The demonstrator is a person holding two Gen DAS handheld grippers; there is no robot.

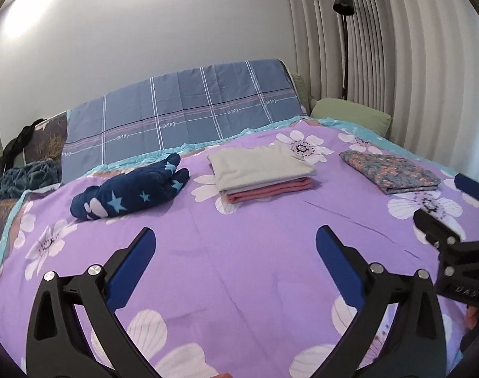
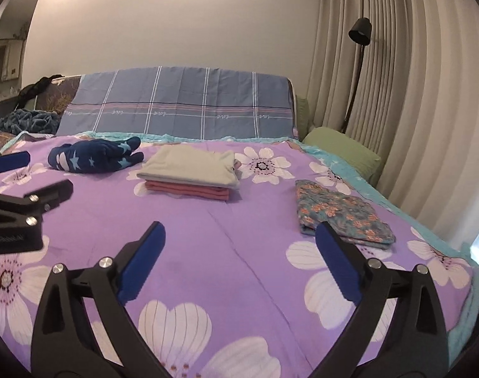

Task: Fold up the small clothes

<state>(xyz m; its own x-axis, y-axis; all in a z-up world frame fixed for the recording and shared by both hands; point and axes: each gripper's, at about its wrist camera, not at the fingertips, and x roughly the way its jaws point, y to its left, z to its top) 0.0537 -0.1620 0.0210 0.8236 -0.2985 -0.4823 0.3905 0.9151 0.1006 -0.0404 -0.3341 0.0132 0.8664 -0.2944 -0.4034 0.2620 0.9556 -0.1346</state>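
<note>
The word "love" repeats in white script along a stripe of the blue checked sheet (image 2: 182, 107) draped over the headboard, seen upside down in the left wrist view. The right gripper (image 1: 459, 201) body shows the letters "DAS"; lettering on the left gripper (image 2: 15, 170) is too blurred to read.

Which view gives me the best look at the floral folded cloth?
The right wrist view: the floral folded cloth lies near and large, with only its near corner behind a jaw. The left wrist view shows it whole but smaller, far right.
</note>
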